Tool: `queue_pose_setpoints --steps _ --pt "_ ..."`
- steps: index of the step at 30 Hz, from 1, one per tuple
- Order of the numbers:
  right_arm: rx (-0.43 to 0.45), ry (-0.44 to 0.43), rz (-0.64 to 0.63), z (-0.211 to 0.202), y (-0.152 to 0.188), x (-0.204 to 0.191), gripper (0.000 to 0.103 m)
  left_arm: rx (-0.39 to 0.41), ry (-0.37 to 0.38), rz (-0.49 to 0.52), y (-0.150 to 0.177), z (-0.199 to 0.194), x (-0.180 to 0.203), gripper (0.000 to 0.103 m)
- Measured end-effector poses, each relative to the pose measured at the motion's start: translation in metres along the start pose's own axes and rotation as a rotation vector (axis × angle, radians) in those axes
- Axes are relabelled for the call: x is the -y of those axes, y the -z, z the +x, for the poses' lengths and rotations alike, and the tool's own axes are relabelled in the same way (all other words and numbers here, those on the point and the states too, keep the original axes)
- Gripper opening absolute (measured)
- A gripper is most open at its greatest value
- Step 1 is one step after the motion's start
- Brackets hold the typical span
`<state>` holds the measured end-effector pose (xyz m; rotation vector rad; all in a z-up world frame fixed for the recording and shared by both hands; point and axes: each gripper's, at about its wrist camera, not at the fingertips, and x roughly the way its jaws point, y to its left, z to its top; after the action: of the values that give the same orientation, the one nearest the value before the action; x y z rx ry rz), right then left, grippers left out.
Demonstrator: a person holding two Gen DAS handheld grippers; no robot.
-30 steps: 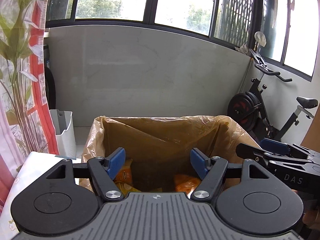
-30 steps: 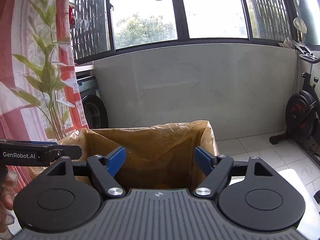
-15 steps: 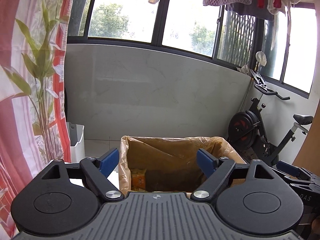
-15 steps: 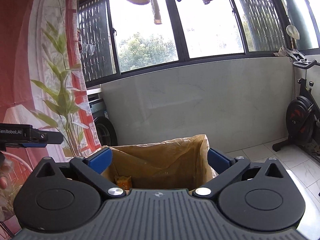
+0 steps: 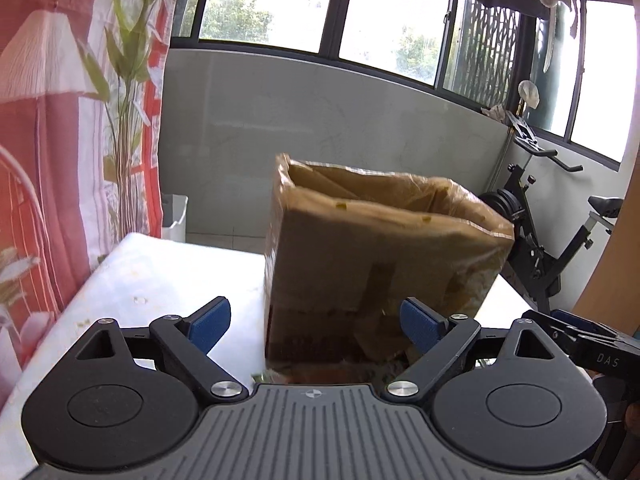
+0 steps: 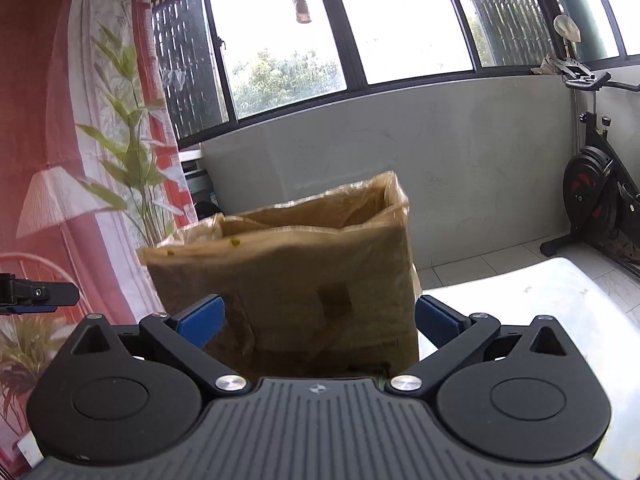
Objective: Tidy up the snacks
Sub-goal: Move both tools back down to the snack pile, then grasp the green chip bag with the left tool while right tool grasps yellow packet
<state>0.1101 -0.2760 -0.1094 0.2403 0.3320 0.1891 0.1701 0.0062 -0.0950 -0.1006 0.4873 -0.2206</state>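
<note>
A brown cardboard box (image 5: 380,260) lined with a tan plastic bag stands on the white table (image 5: 160,280). Its near wall hides whatever lies inside. My left gripper (image 5: 316,320) faces the box's lower left corner from a short way back; its jaws are opening and nothing is between the blue pads (image 5: 210,322). My right gripper (image 6: 318,316) is open wide in front of the same box (image 6: 300,272), and its pads press on nothing. Each gripper shows at the edge of the other's view: the right gripper (image 5: 580,340) and the left gripper (image 6: 36,294).
A black exercise bike (image 5: 540,232) stands right of the table, by a grey low wall under windows. A red and white curtain (image 5: 60,140) hangs at the left, with a white bin (image 5: 176,216) on the floor behind the table. Laundry hangs overhead.
Both grippers pulled back and down from over the box's mouth. The orange snack packs inside have dropped out of sight behind the box wall. Both pairs of jaws have spread wider.
</note>
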Motion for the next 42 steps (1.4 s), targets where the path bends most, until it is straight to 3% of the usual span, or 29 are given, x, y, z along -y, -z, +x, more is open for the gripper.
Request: queue_pose_setpoints --steps 6,13,18,27,31,37,42 --pt "-0.082 0.022 -0.025 -0.01 0.047 0.002 0.103 -0.093 0.044 0.007 0.051 0.017 0.011 0.093" --pt "-0.14 0.025 -0.025 -0.011 0.071 0.01 0.1 -0.187 0.072 0.037 0.089 0.032 0.027 0.093" --pt "-0.171 0.025 -0.098 -0.008 0.082 0.004 0.097 -0.239 0.073 0.033 0.103 0.039 0.029 0.093" --pt "-0.223 -0.016 -0.09 -0.003 0.093 0.003 0.084 -0.32 0.083 -0.005 0.119 0.059 0.028 0.093" --pt "-0.224 -0.014 -0.106 -0.003 0.095 0.001 0.079 -0.362 0.126 -0.085 0.128 0.065 0.019 0.094" --pt "-0.242 -0.039 -0.143 -0.002 0.099 -0.005 0.076 -0.309 0.116 -0.063 0.127 0.055 0.019 0.082" --pt "-0.247 -0.059 -0.155 -0.002 0.1 -0.009 0.074 -0.198 0.137 -0.031 0.117 0.031 0.023 0.079"
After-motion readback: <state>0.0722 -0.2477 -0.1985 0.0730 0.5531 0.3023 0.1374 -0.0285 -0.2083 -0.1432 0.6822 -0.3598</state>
